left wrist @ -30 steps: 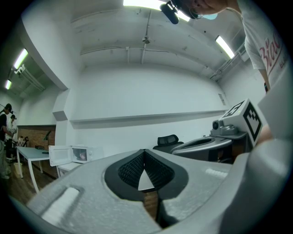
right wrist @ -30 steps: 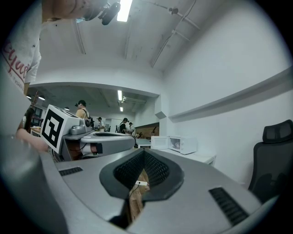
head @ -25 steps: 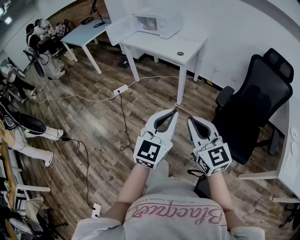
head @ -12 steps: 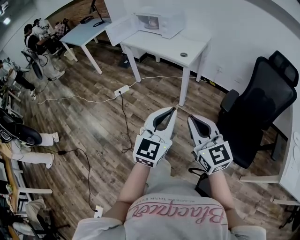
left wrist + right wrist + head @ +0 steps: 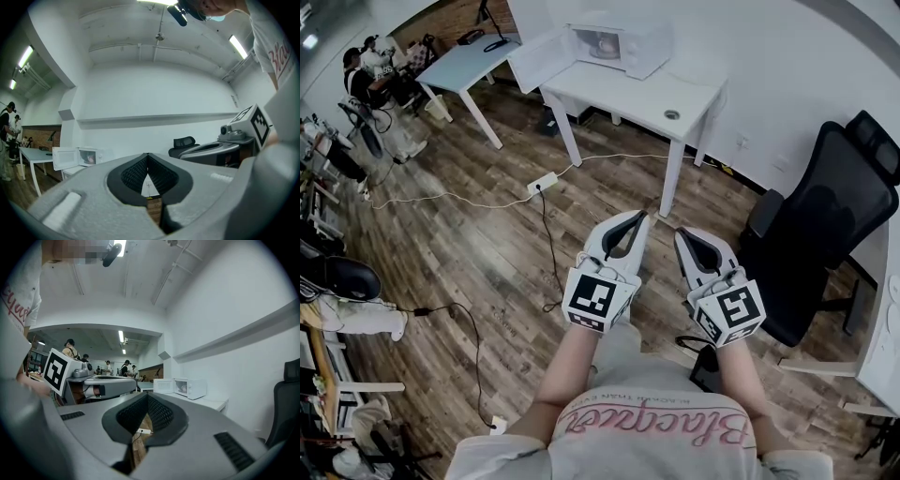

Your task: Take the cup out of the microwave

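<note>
- Two tables in the head view on a wood floor (image 5: pixel 469 244). A white worktop (image 5: pixel 628 94) stands against the wall, with a pale-blue table (image 5: pixel 469 61) further left. People (image 5: pixel 361 70) sit at the far left.
- Black office chair (image 5: pixel 825 216) is to the right of the worktop. A power strip (image 5: pixel 541 182) with trailing cables lies on the floor in front of it.
- Microwave (image 5: pixel 642 47) sits at the back of the worktop with its door (image 5: pixel 532 58) swung wide to the left. The cup (image 5: pixel 605 42) is inside the cavity. A small round object (image 5: pixel 672 114) lies near the worktop's front right corner.
- Left gripper (image 5: pixel 637 217) and right gripper (image 5: pixel 679 234) are side by side, well apart from the worktop. Both point toward it and both are clenched.
- Left gripper view: white walls and ceiling strip lights. Microwave (image 5: pixel 89 157) is far off at the left, door (image 5: pixel 63 158) open, cup (image 5: pixel 89 160) faintly pink inside. Fingers (image 5: pixel 136 171) have their tips pressed together with nothing between them. The right gripper (image 5: pixel 225 150) is alongside.
- Right gripper view: microwave (image 5: pixel 190 387) is on the worktop (image 5: pixel 206 402) ahead and to the right, door (image 5: pixel 163 386) open, cup (image 5: pixel 184 388) inside. Chair (image 5: pixel 286 404) is at the right edge. Fingers (image 5: pixel 133 416) are clenched tip to tip and hold nothing. Floor and the power strip (image 5: pixel 144 431) show through the gap behind the tips.
</note>
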